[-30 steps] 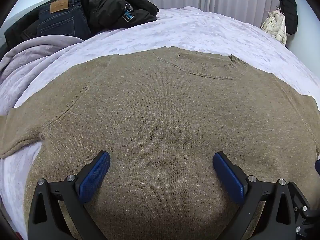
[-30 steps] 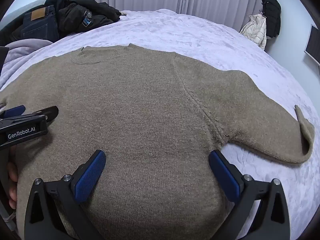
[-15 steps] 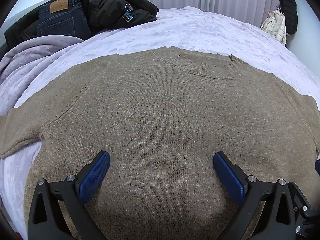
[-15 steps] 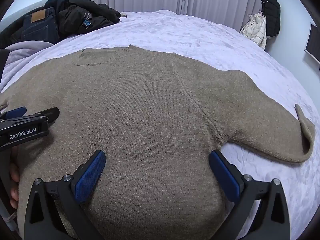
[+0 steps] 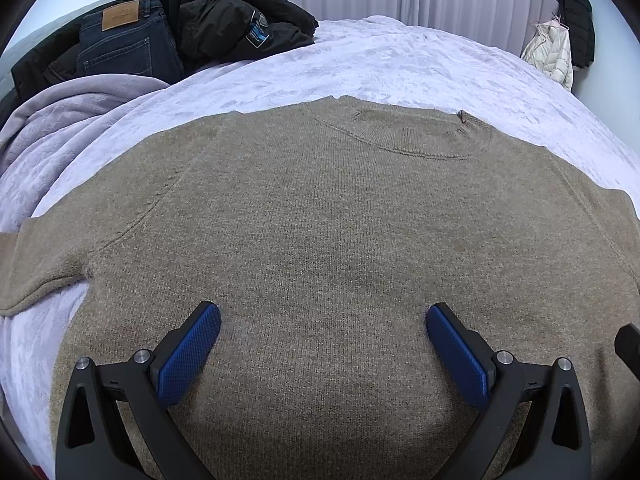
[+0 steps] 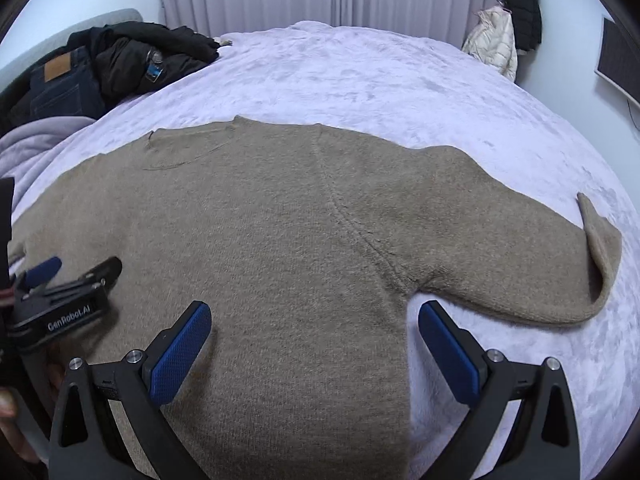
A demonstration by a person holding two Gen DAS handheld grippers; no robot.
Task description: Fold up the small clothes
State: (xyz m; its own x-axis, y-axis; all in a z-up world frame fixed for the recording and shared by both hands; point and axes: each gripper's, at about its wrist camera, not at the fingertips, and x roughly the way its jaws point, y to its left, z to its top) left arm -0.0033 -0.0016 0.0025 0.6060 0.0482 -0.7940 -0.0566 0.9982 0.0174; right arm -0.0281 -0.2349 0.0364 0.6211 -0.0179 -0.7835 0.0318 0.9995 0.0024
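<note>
A tan knit sweater [image 5: 320, 240] lies flat on the bed, collar [image 5: 404, 136] at the far side, sleeves spread to both sides. My left gripper [image 5: 323, 348] is open and empty, low over the sweater's lower body. My right gripper [image 6: 314, 344] is open and empty over the sweater's right side [image 6: 280, 240], its right finger above the bedcover below the armpit. The right sleeve [image 6: 520, 248] stretches out with its cuff [image 6: 596, 232] curled up. The left gripper also shows at the left of the right wrist view [image 6: 72, 276].
A lavender bedcover [image 5: 400, 64] covers the bed. Jeans [image 5: 124, 44] and a black jacket [image 5: 240, 20] are piled at the far left, beside a bunched blanket [image 5: 60, 128]. Coats [image 6: 504, 28] hang on the far right wall. Curtains are behind the bed.
My right gripper has moved to the right and back, so its right finger is now over the bedcover beside the sweater. The left gripper has barely moved.
</note>
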